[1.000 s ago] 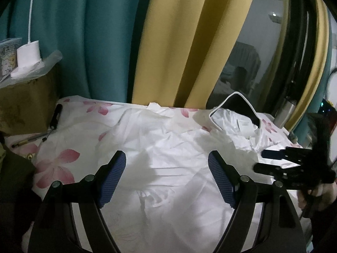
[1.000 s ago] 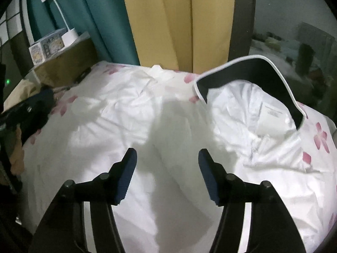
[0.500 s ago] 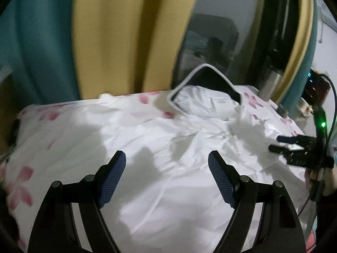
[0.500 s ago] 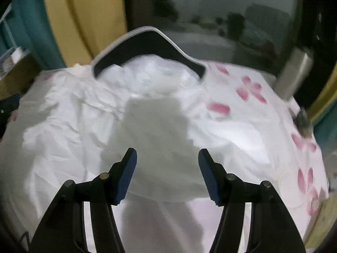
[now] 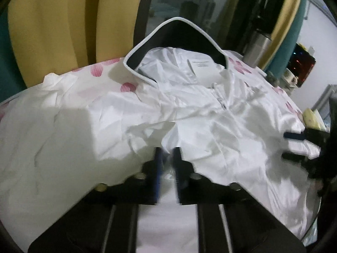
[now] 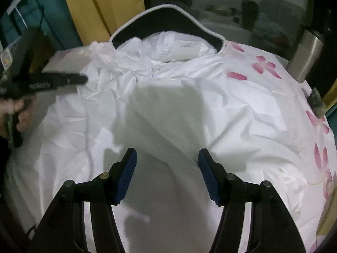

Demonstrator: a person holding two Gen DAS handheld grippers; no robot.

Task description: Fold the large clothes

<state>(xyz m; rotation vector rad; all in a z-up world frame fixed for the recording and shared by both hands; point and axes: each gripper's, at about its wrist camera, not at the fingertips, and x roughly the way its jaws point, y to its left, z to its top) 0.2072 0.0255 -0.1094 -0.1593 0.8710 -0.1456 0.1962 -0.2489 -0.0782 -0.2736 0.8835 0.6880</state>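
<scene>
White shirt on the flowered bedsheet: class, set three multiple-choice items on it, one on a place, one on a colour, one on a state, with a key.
1. Where does the steel flask stand?
A. at the bed's far right edge
B. on the shirt
C. between the right tongs

2. What colour is the collar?
A. yellow
B. dark with pale trim
C. pink

3. How do the left tongs stand?
A. wide open
B. out of sight
C. shut on the shirt

Key: A, the flask stands past the sheet; B, the collar shows it; C, the left tongs pinch the shirt, while the right tongs gape.

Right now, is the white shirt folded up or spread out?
Spread out: the white shirt lies wrinkled across the flowered sheet, collar open.
</scene>
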